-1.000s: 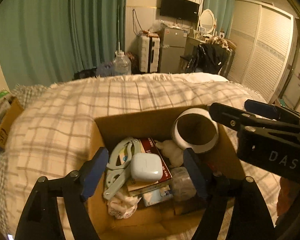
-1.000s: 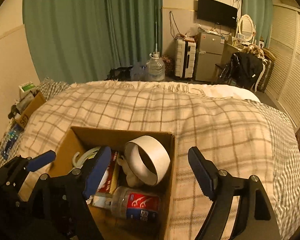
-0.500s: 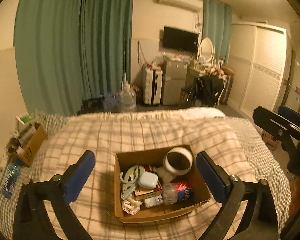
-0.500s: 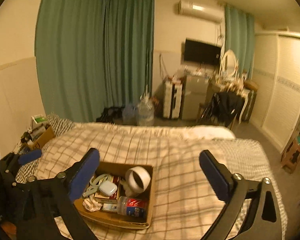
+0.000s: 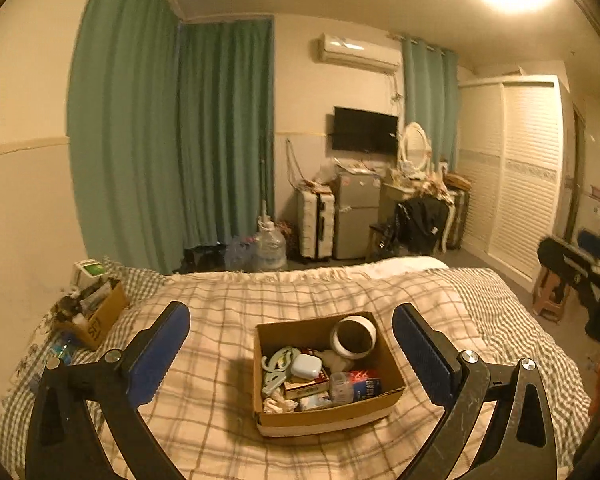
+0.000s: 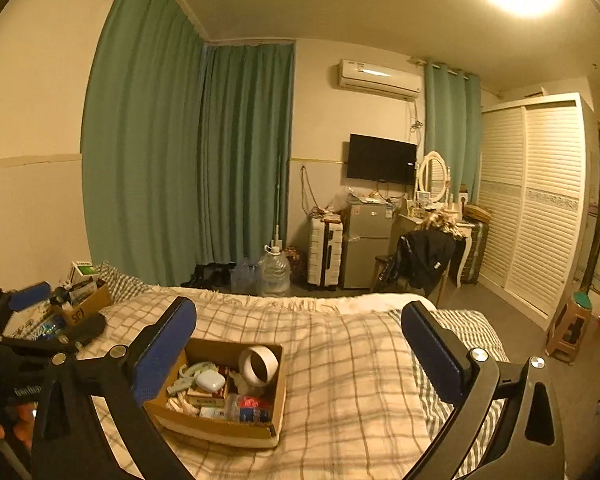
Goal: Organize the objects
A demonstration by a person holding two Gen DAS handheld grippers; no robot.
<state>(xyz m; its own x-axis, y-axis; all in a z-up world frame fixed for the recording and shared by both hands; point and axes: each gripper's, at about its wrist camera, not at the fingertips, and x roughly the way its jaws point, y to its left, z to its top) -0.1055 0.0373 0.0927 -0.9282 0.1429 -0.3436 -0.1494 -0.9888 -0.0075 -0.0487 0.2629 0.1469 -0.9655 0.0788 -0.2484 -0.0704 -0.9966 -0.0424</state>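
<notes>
An open cardboard box (image 5: 328, 414) (image 6: 216, 428) sits on the plaid blanket (image 5: 220, 360) of a bed. Inside lie a white tape roll (image 5: 354, 338) (image 6: 259, 364), a white case (image 5: 306, 366), a plastic bottle with a red and blue label (image 5: 354, 386), a pale green clip (image 5: 274, 368) and a red book. My left gripper (image 5: 290, 316) hangs open, well back from the box and above it, with nothing between its blue pads. My right gripper (image 6: 300, 314) is open too, to the right of the box, and holds nothing.
A second cardboard box (image 5: 100, 316) full of clutter stands at the bed's left edge by the wall. Beyond the bed are a water jug (image 5: 270, 248), a white suitcase (image 5: 316, 226), a small fridge, a chair with a black jacket (image 6: 424, 260), and a stool (image 6: 572, 326).
Both grippers have drawn back and risen from just over the box, which now looks small and distant. Their jaws stand wider than a second ago.
</notes>
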